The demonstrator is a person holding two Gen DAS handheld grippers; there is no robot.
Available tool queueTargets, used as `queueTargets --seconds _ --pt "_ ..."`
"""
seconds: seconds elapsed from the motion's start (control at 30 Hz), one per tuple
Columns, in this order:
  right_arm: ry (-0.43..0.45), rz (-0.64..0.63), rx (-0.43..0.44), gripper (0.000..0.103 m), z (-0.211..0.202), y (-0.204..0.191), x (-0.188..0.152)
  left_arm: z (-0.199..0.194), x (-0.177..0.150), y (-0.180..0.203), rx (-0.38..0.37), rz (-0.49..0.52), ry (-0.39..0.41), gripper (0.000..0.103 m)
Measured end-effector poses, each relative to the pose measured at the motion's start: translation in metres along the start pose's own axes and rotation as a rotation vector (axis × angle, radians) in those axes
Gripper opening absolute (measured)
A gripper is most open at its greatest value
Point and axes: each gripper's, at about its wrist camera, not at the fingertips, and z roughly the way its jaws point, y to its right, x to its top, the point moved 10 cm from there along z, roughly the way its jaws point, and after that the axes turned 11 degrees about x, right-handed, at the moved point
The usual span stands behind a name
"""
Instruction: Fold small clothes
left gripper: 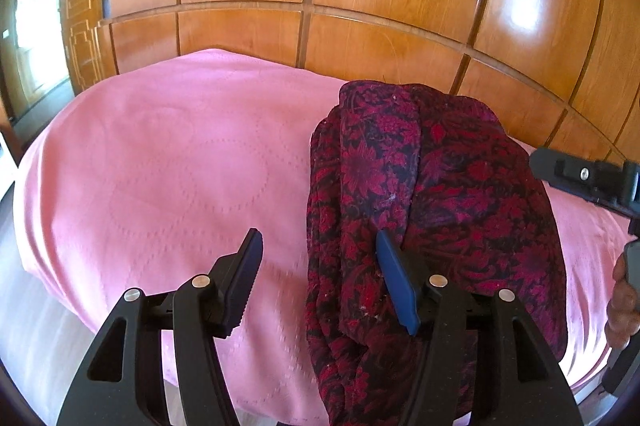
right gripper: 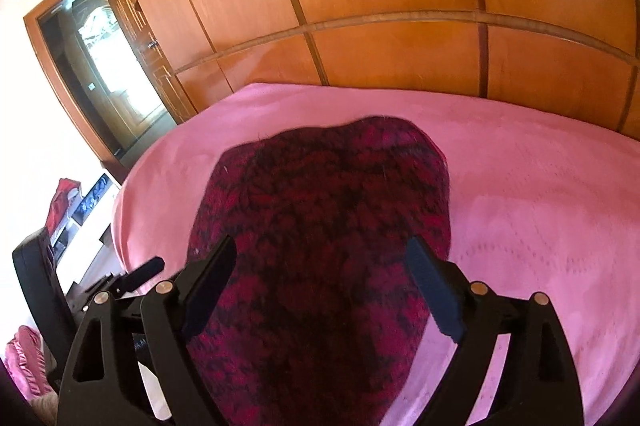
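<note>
Fold nearly done, both tools let go.
Dark red floral garment point(left gripper: 420, 210) folded into a long strip on pink bed point(left gripper: 168, 162); left tool point(left gripper: 320, 282) and right tool point(right gripper: 320, 290) apart, gripping nothing; maybe one more fold left.

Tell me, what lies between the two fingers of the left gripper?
Bare pink bedspread and the dark red floral cloth's left edge, seen in the left wrist view.

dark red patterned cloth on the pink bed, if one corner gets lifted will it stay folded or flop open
The cloth probably flops: it lies in soft rolled folds along its left edge, so it looks limp. Lifted by one corner, the layers would likely slide apart and hang. It seems light and thin, and a push would probably bunch it on the pink bedspread rather than slide it.
</note>
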Motion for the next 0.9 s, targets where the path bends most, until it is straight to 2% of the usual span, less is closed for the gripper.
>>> queueTargets --seconds 0.13,0.27,0.43,0.6,0.73,0.9 --pt "-0.055 0.0 -0.054 0.087 0.022 0.006 -0.008 0.005 -0.001 0.0 -0.008 0.001 -0.006 0.059" --pt "-0.084 -0.053 -0.121 0.088 0.04 0.004 -0.009 0.013 -0.005 0.0 -0.011 0.005 -0.025 0.059" --pt "-0.086 -0.06 -0.107 0.092 0.04 0.001 -0.007 0.021 -0.009 -0.001 -0.034 -0.011 -0.041 0.06" --pt "-0.034 -0.008 0.009 0.099 0.015 0.002 -0.003 0.026 -0.012 -0.004 -0.077 -0.021 -0.059 0.06" --pt "-0.021 0.122 0.108 0.1 0.0 0.026 -0.014 0.031 -0.014 -0.006 -0.139 -0.042 -0.07 0.06" --pt "-0.059 0.291 0.245 0.101 0.011 0.053 -0.039 0.038 -0.014 -0.007 -0.224 -0.061 -0.091 0.06"
